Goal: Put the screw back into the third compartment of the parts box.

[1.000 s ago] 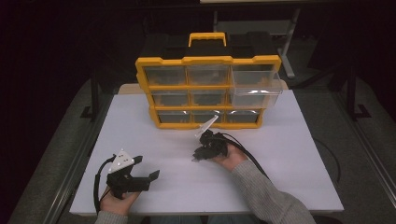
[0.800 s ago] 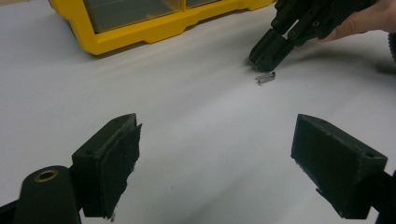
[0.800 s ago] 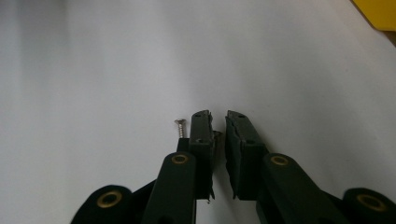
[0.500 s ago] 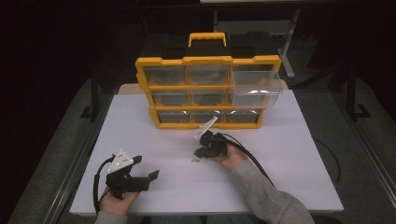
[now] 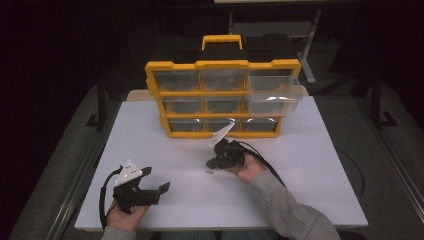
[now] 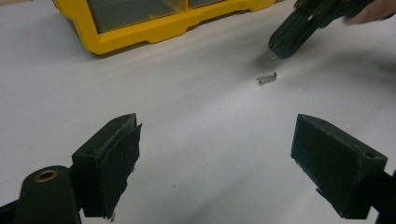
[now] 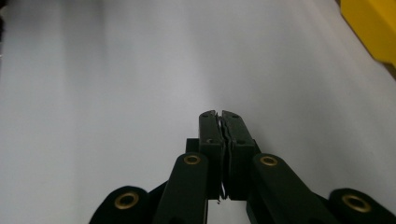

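Right hand-held gripper (image 5: 214, 161) has its jaws pressed together with nothing visibly caught between them; the right gripper view shows the two pads meeting flush over bare white table (image 5: 310, 165). They have just been closing. The small metal screw (image 6: 266, 78) is not in the grip: it lies flat on the table just off the tip of the right hand-held gripper, on the side toward the person and slightly toward the left hand, close to it but apart. In the high view it's a tiny glint in front of the tip, and too small there to read its head end. From the left gripper view its long axis runs roughly crosswise to the right hand-held gripper's pointing direction, so my read is the closure missed it, or nudged it, rather than picked it. Left hand-held gripper (image 5: 152, 186) is spread wide, resting low near the table's front left, well apart from the screw. The right hand is clearly nearer. The yellow drawer cabinet (image 5: 222, 97) stands at the back, with its upper right drawer (image 5: 274, 89) pulled out. A retry likely needs the jaws reopened, straddling the screw across its length.
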The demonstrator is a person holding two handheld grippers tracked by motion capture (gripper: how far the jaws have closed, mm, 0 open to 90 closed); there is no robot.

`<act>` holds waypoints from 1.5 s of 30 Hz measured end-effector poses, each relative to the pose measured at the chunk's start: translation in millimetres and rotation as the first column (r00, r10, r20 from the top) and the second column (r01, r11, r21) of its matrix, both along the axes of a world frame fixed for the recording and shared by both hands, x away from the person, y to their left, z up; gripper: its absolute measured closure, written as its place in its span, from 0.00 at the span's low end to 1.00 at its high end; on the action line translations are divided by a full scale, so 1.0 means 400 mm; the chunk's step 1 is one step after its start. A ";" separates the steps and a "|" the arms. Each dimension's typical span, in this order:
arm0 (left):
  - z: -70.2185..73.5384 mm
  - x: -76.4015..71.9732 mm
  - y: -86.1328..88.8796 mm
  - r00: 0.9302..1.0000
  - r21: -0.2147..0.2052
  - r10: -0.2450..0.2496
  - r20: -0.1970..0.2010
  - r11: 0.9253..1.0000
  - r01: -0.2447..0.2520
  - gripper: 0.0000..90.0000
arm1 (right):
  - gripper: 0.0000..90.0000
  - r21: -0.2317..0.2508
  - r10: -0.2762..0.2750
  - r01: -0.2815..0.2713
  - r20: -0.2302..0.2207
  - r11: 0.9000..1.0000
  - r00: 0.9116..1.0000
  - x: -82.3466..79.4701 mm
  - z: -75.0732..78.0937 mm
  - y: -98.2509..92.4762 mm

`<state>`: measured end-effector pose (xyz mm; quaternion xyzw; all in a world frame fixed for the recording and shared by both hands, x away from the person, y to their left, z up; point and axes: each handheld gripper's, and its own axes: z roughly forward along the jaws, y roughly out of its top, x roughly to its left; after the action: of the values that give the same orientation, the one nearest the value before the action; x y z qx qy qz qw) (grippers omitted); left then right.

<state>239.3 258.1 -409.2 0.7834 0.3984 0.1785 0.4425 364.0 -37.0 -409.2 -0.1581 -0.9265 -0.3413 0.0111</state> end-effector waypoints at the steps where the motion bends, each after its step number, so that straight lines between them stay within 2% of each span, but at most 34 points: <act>1: 0.000 0.000 -0.001 1.000 -0.003 0.002 0.000 1.000 -0.002 0.16 | 0.97 0.006 0.006 -0.006 -0.002 1.000 1.000 -0.005 0.013 -0.001; 6: -0.001 0.001 -0.001 1.000 0.001 -0.003 0.007 1.000 0.003 0.16 | 0.97 0.032 0.038 -0.038 -0.003 0.999 0.999 -0.029 0.083 -0.004; 7: -0.001 0.001 -0.001 1.000 0.001 -0.003 0.007 1.000 0.003 0.16 | 0.97 0.032 0.038 -0.038 -0.003 0.999 0.999 -0.029 0.083 -0.004; 8: -0.002 0.001 0.000 1.000 0.002 -0.002 0.005 1.000 0.002 0.16 | 0.97 0.047 0.056 -0.056 0.009 0.997 0.998 -0.038 0.116 -0.003; 10: -0.001 0.000 0.000 1.000 0.001 0.000 0.000 1.000 0.000 0.16 | 0.97 0.073 0.066 -0.067 0.016 0.995 0.998 -0.046 0.143 -0.003; 11: -0.001 0.000 0.000 1.000 0.001 0.000 0.000 1.000 0.000 0.16 | 0.97 0.073 0.066 -0.067 0.016 0.995 0.998 -0.046 0.143 -0.003; 12: 0.000 0.001 0.001 1.000 0.009 -0.004 0.004 1.000 0.004 0.16 | 0.97 0.072 0.077 -0.079 0.027 0.994 0.997 -0.053 0.168 -0.002; 13: 0.000 0.001 0.001 1.000 0.009 -0.004 0.004 1.000 0.004 0.16 | 0.97 0.072 0.077 -0.079 0.027 0.994 0.997 -0.053 0.168 -0.002; 15: 0.001 0.000 0.002 1.000 0.010 -0.004 0.002 1.000 0.004 0.16 | 0.97 0.070 0.093 -0.095 0.031 0.993 0.995 -0.061 0.201 -0.003; 20: -0.001 0.000 0.001 1.000 -0.013 0.003 0.008 1.000 -0.003 0.16 | 0.97 0.095 0.105 -0.108 0.033 0.990 0.994 -0.071 0.271 -0.008; 22: -0.001 0.000 0.001 1.000 -0.007 0.001 0.006 1.000 -0.001 0.16 | 0.97 0.092 0.109 -0.112 0.041 0.989 0.993 -0.071 0.283 -0.010; 23: 0.000 0.000 0.001 1.000 -0.001 0.001 0.001 1.000 -0.001 0.16 | 0.97 0.096 0.110 -0.113 0.044 0.989 0.993 -0.078 0.319 -0.012; 25: 0.001 0.000 0.001 1.000 -0.002 0.003 0.000 1.000 -0.003 0.16 | 0.97 0.096 0.113 -0.118 0.055 0.988 0.992 -0.079 0.331 -0.013; 26: 0.000 0.000 0.001 1.000 -0.002 0.001 0.002 1.000 -0.001 0.16 | 0.96 0.090 0.114 -0.121 0.072 0.989 0.991 -0.081 0.366 -0.017; 28: 0.000 -0.001 0.000 1.000 -0.015 0.005 0.005 1.000 -0.004 0.16 | 0.96 0.093 0.109 -0.117 0.087 0.989 0.990 -0.080 0.398 -0.025; 29: 0.002 -0.001 0.002 1.000 -0.004 0.001 0.006 1.000 -0.001 0.16 | 0.96 0.098 0.108 -0.116 0.090 0.988 0.990 -0.079 0.414 -0.030; 32: 0.000 0.000 0.002 1.000 -0.008 0.001 0.008 1.000 -0.001 0.16 | 0.96 0.097 0.102 -0.113 0.111 0.989 0.989 -0.073 0.459 -0.047; 34: 0.000 0.000 0.002 1.000 -0.008 0.002 0.005 1.000 -0.002 0.16 | 0.96 0.095 0.096 -0.107 0.114 0.990 0.989 -0.071 0.469 -0.052; 35: 0.000 0.000 0.003 1.000 -0.005 0.001 0.004 1.000 -0.001 0.16 | 0.96 0.096 0.081 -0.092 0.114 0.991 0.990 -0.061 0.500 -0.069; 37: 0.000 0.000 0.002 1.000 -0.008 0.002 0.005 1.000 -0.002 0.16 | 0.96 0.092 0.067 -0.077 0.107 0.993 0.992 -0.059 0.510 -0.076; 39: -0.001 -0.001 0.002 1.000 -0.015 0.008 0.002 1.000 -0.008 0.16 | 0.96 0.102 0.049 -0.064 0.143 0.993 0.988 -0.037 0.552 -0.107; 41: -0.001 -0.001 0.002 1.000 -0.014 0.008 0.000 1.000 -0.008 0.16 | 0.96 0.102 0.028 -0.044 0.153 0.994 0.988 -0.025 0.576 -0.130; 44: -0.001 -0.001 0.002 1.000 -0.011 0.007 -0.001 1.000 -0.007 0.16 | 0.96 0.112 -0.002 -0.016 0.158 0.994 0.987 -0.006 0.605 -0.164; 45: 0.000 -0.001 0.002 1.000 -0.009 0.006 0.000 1.000 -0.006 0.16 | 0.96 0.118 -0.029 0.013 0.139 0.993 0.990 -0.003 0.619 -0.179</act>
<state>238.8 258.9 -409.4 0.7802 0.4014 0.1781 0.4454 362.8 -108.5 -161.6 -0.1424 -0.9017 -0.4054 -0.0485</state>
